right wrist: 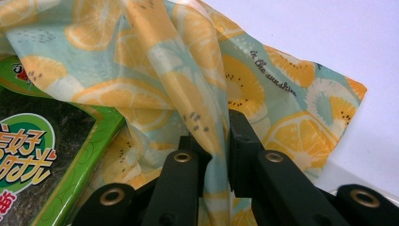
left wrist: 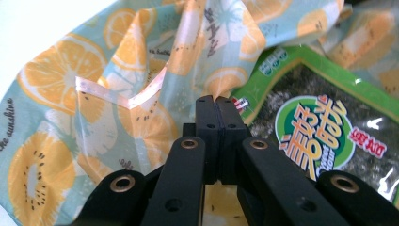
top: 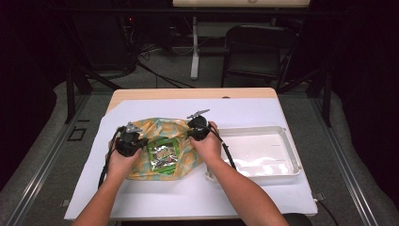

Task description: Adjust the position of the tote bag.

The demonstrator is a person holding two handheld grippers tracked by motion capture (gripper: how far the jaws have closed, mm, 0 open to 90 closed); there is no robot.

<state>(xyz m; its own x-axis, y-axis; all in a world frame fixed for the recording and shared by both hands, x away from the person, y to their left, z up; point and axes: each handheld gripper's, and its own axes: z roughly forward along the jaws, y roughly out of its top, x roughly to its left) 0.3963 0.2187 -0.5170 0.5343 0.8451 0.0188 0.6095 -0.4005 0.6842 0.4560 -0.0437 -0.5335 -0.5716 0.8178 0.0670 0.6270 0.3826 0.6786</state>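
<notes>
A teal bag (top: 162, 126) printed with orange and kiwi slices lies on the white sheet, and a green seaweed snack packet (top: 163, 157) lies flat at its middle. My left gripper (top: 141, 143) sits at the bag's left side. In the left gripper view its jaws (left wrist: 217, 106) are pressed together at a fold of the bag (left wrist: 61, 94), right beside the packet's (left wrist: 320, 127) corner. My right gripper (top: 189, 134) is at the bag's upper right, shut on a pleat of bag fabric (right wrist: 155, 61) that runs down between its jaws (right wrist: 221, 132). The packet (right wrist: 42, 141) lies to its left.
A white plastic tray (top: 254, 128) stands just right of the bag, near the right forearm. The white sheet (top: 244, 197) covers most of the wooden table. A dark chair (top: 256, 47) and frame legs stand on the floor beyond the far edge.
</notes>
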